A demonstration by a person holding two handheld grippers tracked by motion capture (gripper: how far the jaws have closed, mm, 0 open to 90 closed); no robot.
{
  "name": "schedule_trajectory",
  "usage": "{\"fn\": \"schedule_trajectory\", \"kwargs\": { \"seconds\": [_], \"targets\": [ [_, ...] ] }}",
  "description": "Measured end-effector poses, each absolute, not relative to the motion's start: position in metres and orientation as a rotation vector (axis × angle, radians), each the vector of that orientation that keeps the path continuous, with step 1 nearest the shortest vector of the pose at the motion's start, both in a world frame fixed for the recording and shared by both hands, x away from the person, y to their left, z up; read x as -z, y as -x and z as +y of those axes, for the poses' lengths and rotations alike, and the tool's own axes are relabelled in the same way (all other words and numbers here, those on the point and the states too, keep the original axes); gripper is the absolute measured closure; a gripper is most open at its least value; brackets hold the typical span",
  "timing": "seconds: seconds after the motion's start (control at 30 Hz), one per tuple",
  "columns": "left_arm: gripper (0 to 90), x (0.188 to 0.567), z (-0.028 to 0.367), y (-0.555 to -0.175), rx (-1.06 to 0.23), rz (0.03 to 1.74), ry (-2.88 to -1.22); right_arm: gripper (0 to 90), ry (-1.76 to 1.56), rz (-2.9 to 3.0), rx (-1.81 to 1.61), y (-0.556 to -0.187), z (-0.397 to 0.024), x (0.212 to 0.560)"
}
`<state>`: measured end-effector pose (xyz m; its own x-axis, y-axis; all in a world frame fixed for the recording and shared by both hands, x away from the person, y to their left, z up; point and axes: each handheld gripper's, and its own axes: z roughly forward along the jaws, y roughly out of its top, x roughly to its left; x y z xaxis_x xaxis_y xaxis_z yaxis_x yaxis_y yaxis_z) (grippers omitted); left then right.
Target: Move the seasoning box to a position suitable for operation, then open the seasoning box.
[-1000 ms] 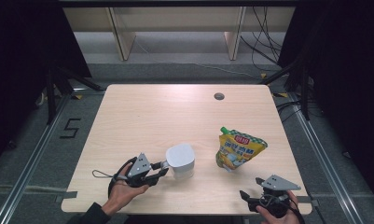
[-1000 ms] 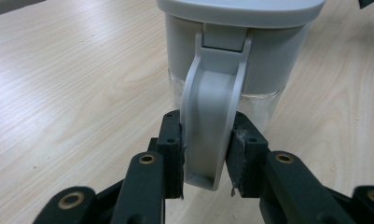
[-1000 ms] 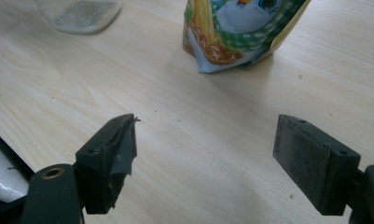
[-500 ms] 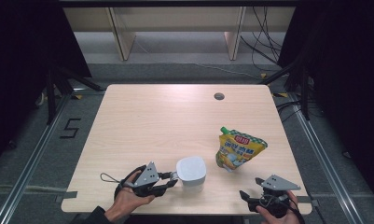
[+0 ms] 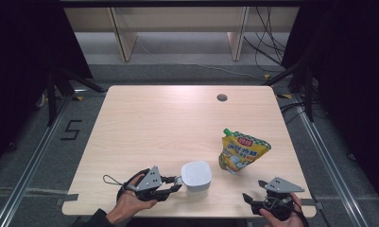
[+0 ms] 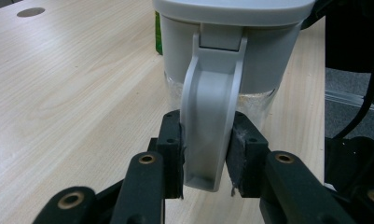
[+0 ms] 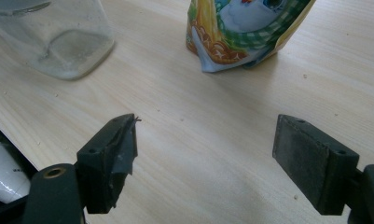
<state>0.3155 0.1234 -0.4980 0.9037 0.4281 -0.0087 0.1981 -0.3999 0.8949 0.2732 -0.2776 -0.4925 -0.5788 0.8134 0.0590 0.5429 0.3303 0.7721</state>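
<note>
1. The left hand-held gripper (image 6: 204, 154) pinches only the grey handle (image 6: 211, 116) of the lidded jug (image 5: 196, 175), which stands near the front edge of the surface (image 5: 168, 118). The hold is narrow and low on the handle, so I think the jug can swing or tip if it is lifted quickly.
2. The pads (image 6: 240, 149) sit near the lower end of the handle. A pull toward the person may let it slide out.
3. The jug stands near the yellow spout pouch (image 5: 243, 151). A push to the right can knock the pouch over.
4. The right hand-held gripper (image 7: 205, 154) is spread wide and holds nothing, close to the front edge. If it reaches forward carelessly, it can hit the pouch or the jug.
</note>
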Motion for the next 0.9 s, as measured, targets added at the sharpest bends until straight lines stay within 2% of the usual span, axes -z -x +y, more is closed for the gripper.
{"fn": "schedule_trajectory", "kwargs": {
  "seconds": [0.4,0.7,0.9],
  "targets": [
    [68.3,0.5,0.127,-0.324,-0.232,0.394,-1.999,22.9,-1.234,2.264,-1.114,-0.272,-0.274,0.494],
    [67.5,0.499,0.126,-0.326,-0.229,0.467,-1.999,22.9,-1.203,2.271,-1.094,-0.273,-0.276,0.493],
    [56.1,0.497,0.128,-0.326,-0.242,0.466,-2.013,22.9,-1.206,2.268,-1.089,-0.271,-0.276,0.492]
  ]
}}
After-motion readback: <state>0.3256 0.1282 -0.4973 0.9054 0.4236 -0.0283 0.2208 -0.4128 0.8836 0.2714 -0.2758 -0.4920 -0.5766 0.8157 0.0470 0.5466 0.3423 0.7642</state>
